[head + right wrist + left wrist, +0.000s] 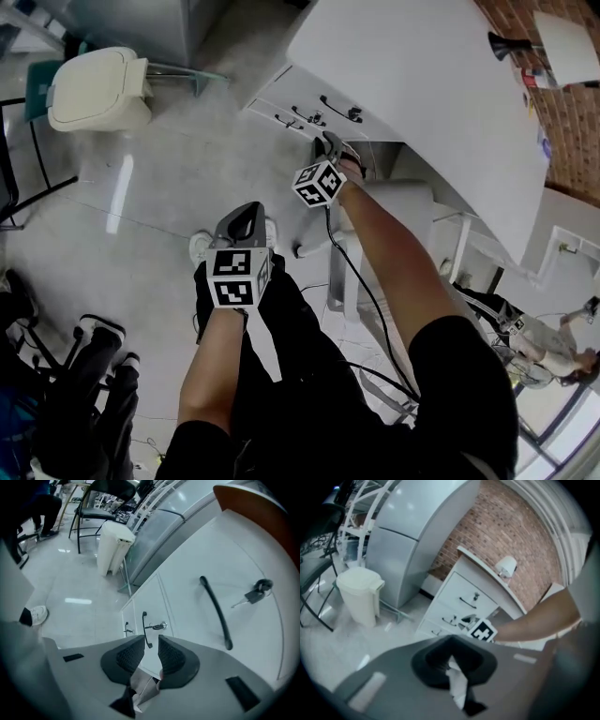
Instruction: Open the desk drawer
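Observation:
The white drawer unit [298,101] under the desk [422,84] has three drawers with black handles. In the right gripper view the top drawer's long handle [215,612] has a key [255,595] beside it. Below it is the middle drawer's handle [145,630]. My right gripper [151,656] is open by a narrow gap, and that handle's lower end shows in the gap just beyond the pads. In the head view the right gripper [328,143] is close to the unit's front. My left gripper [246,216] hangs back over the floor, shut and empty [452,660].
A cream lidded bin [98,89] stands on the grey floor left of the drawers, in front of a grey cabinet [408,536]. A black chair frame [19,178] is at the far left. A cable [366,291] trails from my right arm. Brick wall [511,531] backs the desk.

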A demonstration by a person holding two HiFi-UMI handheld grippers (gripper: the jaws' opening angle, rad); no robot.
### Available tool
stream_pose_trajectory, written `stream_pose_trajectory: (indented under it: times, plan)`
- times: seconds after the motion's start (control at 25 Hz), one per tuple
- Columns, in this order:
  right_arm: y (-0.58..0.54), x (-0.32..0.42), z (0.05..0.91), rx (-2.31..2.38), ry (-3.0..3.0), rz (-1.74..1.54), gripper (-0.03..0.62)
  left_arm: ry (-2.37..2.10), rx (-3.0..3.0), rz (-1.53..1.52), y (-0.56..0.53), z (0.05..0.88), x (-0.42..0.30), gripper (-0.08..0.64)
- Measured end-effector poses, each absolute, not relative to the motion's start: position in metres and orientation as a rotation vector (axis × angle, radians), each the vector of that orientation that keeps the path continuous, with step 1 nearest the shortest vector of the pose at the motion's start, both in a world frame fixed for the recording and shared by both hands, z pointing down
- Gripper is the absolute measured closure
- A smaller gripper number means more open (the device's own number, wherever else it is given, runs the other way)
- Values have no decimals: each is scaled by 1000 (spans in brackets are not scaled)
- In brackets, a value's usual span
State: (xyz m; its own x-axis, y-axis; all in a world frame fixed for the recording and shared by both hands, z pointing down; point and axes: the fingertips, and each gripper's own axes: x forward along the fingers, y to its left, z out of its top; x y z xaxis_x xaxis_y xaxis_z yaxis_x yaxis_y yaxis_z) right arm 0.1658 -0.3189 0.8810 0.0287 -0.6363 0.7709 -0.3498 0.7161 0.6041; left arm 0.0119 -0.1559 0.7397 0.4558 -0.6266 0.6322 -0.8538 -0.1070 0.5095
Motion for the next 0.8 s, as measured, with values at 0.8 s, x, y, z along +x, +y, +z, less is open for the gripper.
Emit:
stream_pose_trajectory:
  times: [0.8]
  plan:
    - [-371, 187, 991, 714, -1357, -497, 541, -1288, 1685, 286, -149, 815, 42, 560]
